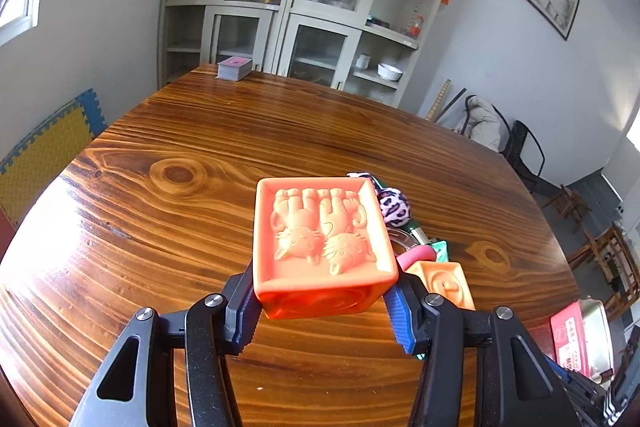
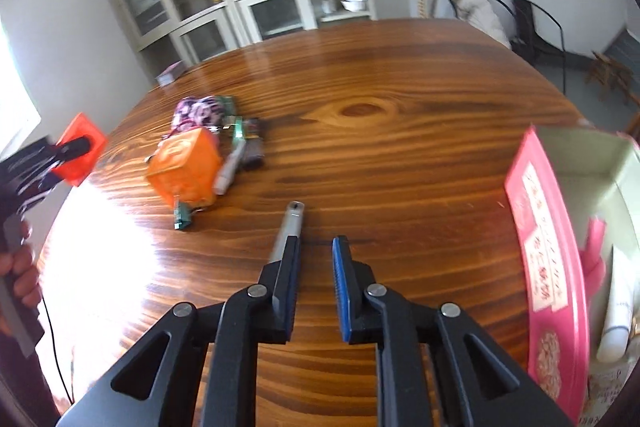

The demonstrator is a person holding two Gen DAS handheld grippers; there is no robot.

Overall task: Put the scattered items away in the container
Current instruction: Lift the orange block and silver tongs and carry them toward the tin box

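Note:
My left gripper is shut on an orange soft block with two cats in relief, held above the wooden table. Behind it lies a pile: a leopard-print ball, a second orange block and a pink piece. The right wrist view shows the same pile, with the second orange block and the ball at the left. My right gripper is shut with nothing between its pads. A silver stick shows past its left fingertip. The tin container with a pink lid stands at the right and holds a white tube.
A deck of cards sits at the table's far edge. Green packets and a dark item lie around the pile. A person's hand holds the left gripper at the far left. Cabinets and chairs stand beyond the table.

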